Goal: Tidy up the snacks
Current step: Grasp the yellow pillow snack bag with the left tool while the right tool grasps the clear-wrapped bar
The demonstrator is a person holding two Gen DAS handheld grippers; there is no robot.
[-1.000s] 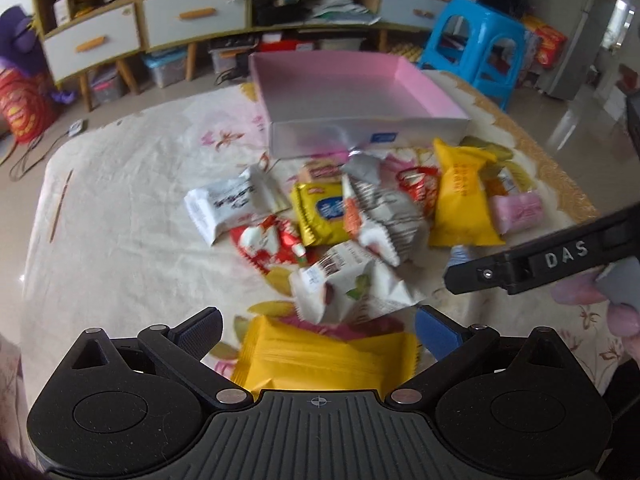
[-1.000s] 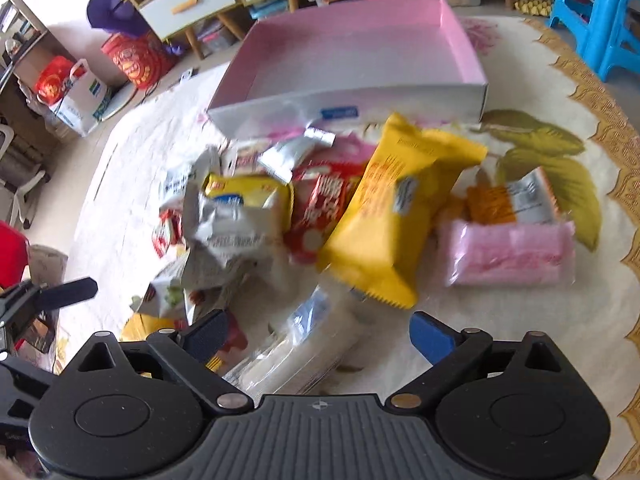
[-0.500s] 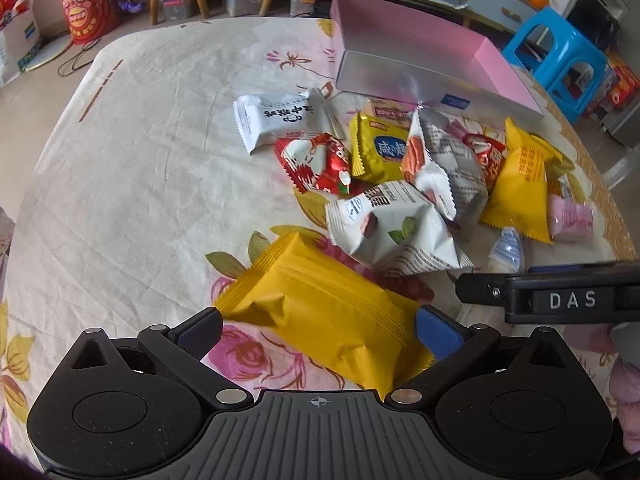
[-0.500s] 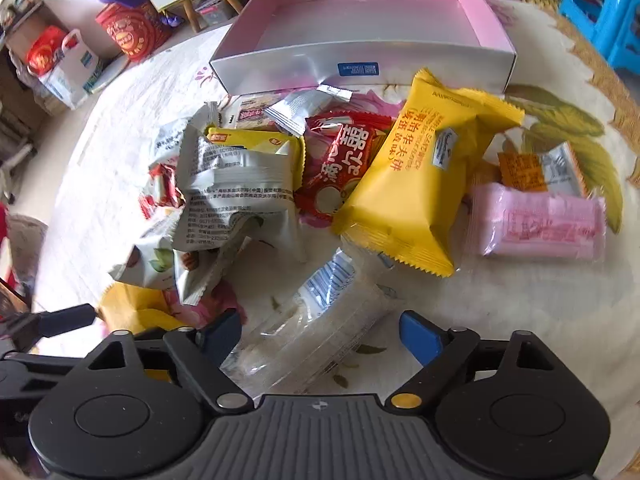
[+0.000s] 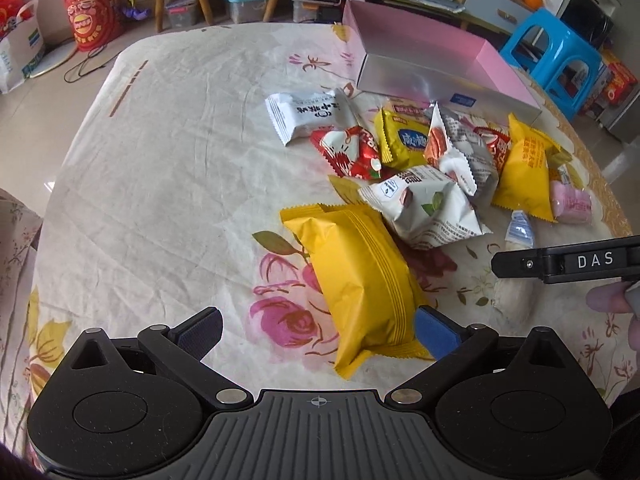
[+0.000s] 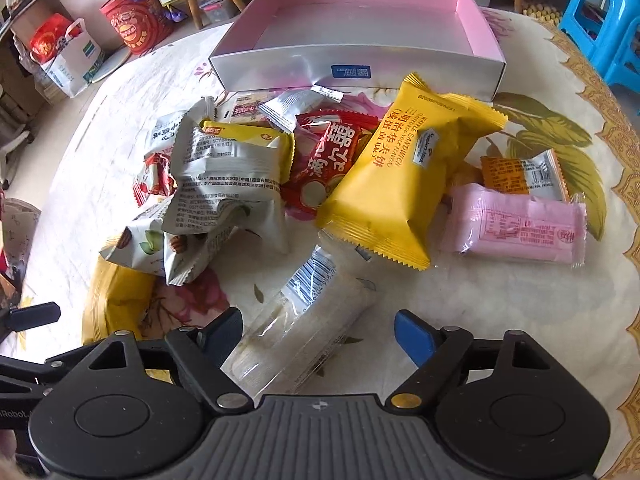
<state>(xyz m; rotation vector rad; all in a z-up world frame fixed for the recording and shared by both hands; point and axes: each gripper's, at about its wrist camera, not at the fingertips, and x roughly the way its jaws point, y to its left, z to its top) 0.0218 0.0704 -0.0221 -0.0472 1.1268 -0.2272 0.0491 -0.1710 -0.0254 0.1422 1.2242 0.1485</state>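
Yellow wrapper between the fingers of the left gripper: a large yellow packet lying flat on the flowered tablecloth, its near end between the two blue pads, which stand wide apart. Right pad close against the packet's edge, perhaps touching; left pad well clear of it, so nothing gripped yet. Fingers of the right gripper also spread wide, set around the near end of a clear-wrapped snack resting on the cloth, not pinched either. Rest of the snacks in a loose pile beyond both tools: white packets, a red one, a second yellow pack marked as a waffle sandwich, a pink bar. Behind the pile, the pink box, open and with no snack visible inside, its silver front wall just beside the nearest packets. Step in hand, by judgement: the approach for the first picks, sorting hardly begun. Next move calls for centring the left tool over the yellow packet, closing gently across its width so the puffed bag is not crushed, then lifting and carrying over the pile to the box. Same for the right tool, with care, since the smooth clear wrap may slip.
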